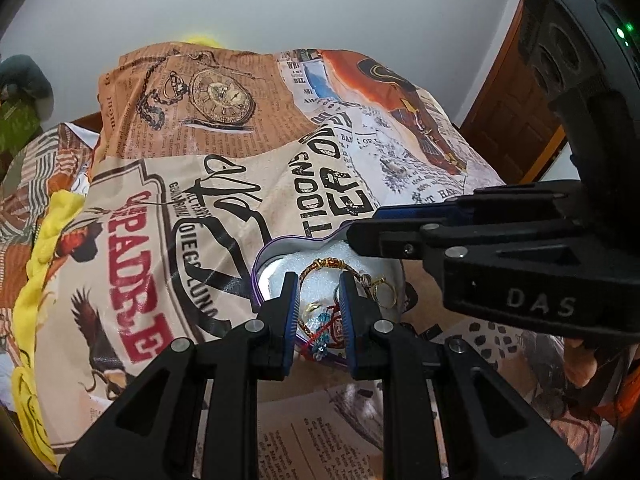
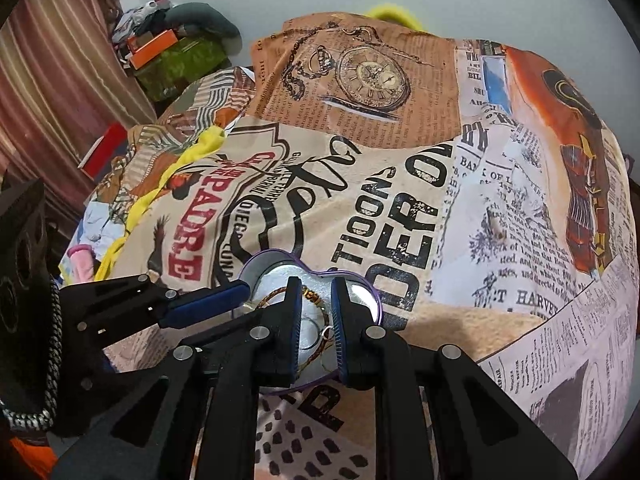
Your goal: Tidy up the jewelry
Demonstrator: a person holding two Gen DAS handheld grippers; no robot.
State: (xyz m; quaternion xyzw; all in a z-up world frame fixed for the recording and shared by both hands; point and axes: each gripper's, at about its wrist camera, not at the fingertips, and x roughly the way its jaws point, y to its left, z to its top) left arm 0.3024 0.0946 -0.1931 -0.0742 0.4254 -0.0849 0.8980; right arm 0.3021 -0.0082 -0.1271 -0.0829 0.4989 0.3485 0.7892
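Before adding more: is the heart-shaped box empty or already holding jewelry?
Holding jewelry: the heart-shaped box contains a gold bracelet and a ring.

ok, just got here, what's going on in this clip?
A person holds two handheld grippers over a heart-shaped purple tin that sits on a newspaper-print cloth. The tin holds jewelry: a gold beaded bracelet, gold hoop earrings and a red-and-blue thread piece. The left gripper and the right gripper both hang just above it, jaws slightly apart, nothing visibly gripped.
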